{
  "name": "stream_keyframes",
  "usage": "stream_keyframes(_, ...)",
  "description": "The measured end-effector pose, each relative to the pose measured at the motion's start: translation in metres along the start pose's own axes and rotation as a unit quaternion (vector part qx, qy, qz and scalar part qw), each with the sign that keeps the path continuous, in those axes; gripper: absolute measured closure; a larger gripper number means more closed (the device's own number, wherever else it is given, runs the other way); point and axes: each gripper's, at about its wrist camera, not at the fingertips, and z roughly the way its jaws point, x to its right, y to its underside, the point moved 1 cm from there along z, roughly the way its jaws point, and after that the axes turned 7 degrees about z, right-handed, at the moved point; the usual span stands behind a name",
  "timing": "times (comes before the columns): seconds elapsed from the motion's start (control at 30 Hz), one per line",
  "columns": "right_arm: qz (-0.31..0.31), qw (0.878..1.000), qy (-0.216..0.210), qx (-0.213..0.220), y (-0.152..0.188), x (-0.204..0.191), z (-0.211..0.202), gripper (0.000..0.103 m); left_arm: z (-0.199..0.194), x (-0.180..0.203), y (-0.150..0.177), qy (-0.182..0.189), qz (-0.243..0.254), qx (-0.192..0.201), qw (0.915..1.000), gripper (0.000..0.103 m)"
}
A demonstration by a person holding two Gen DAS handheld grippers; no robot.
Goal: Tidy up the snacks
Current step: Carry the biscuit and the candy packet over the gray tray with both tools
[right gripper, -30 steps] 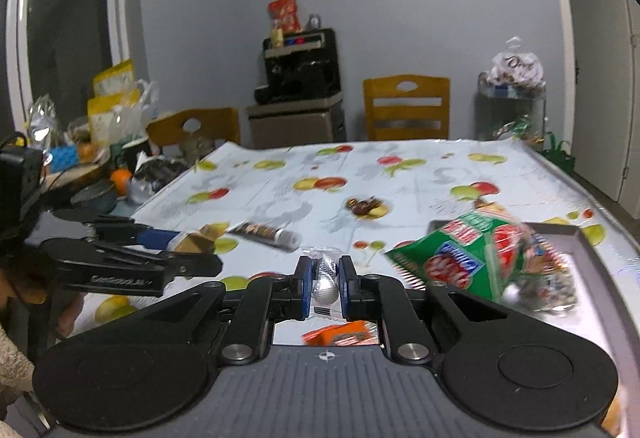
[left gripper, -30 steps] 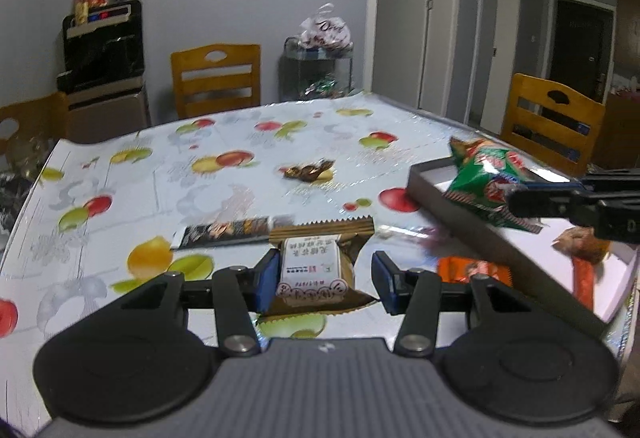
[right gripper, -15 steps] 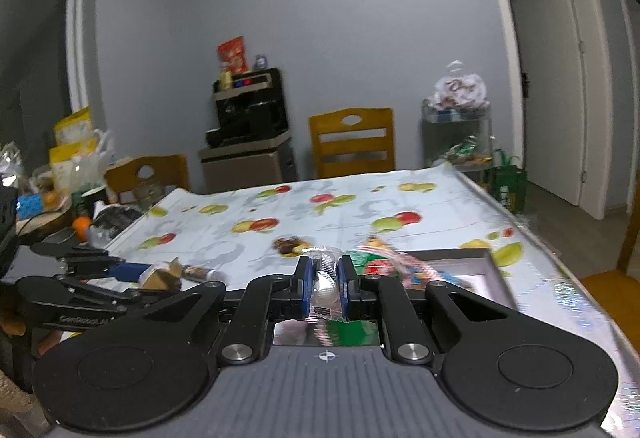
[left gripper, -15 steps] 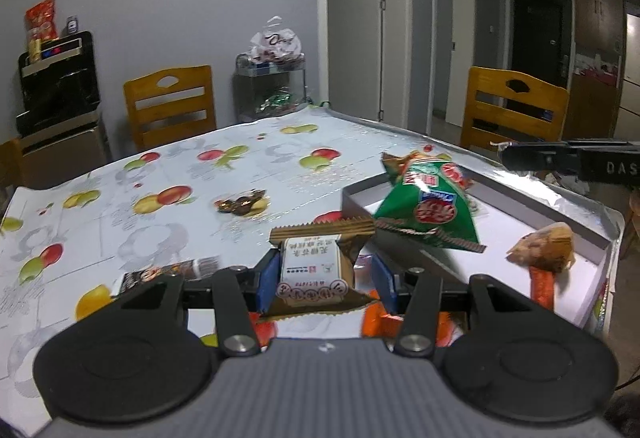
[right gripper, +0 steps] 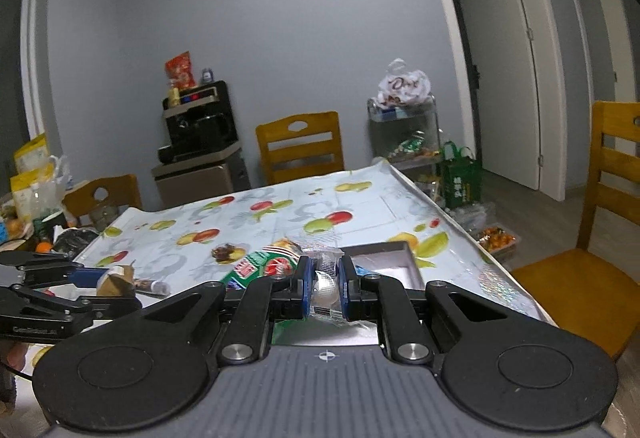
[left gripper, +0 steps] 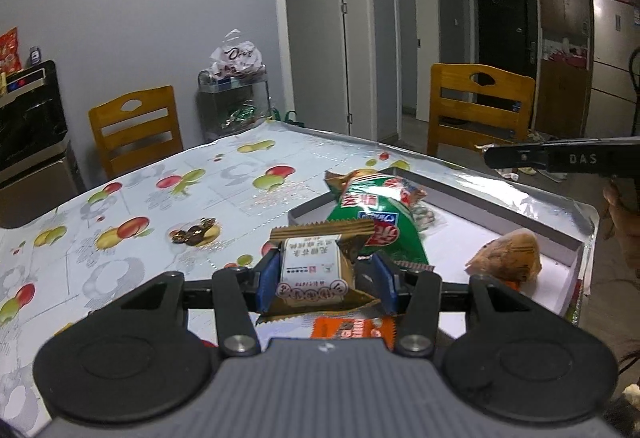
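My left gripper point(left gripper: 326, 280) is shut on a brown and white wrapped cake point(left gripper: 312, 270), held above the near edge of the grey tray point(left gripper: 560, 238). In the tray lie a green snack bag point(left gripper: 372, 213), a brown wrapped snack point(left gripper: 508, 256) and an orange packet point(left gripper: 352, 328). My right gripper point(right gripper: 325, 284) is shut on a small clear wrapped candy point(right gripper: 326, 278), above the tray point(right gripper: 400, 258). The left gripper with its cake point(right gripper: 116, 280) shows at the left of the right wrist view. The right gripper's finger point(left gripper: 560, 157) shows at the right of the left wrist view.
A dark candy point(left gripper: 194, 232) and a long dark snack bar point(right gripper: 154, 286) lie on the fruit-print tablecloth point(left gripper: 120, 238). Wooden chairs point(left gripper: 478, 109) stand around the table. A cluttered side table point(right gripper: 36, 205) is at the left. The table edge point(right gripper: 460, 230) runs close on the right.
Both grippers have swung right and lifted with their snacks. The left one now hangs over the tray's near edge; the right one has risen above the tray.
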Motion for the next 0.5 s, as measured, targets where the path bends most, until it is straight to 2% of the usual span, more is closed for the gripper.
stream_keyframes(0.5, 0.013, 1.000, 0.009, -0.010, 0.005, 0.015, 0.000, 0.087, 0.007, 0.024, -0.010, 0.027, 0.023, -0.002, 0.9994, 0.056)
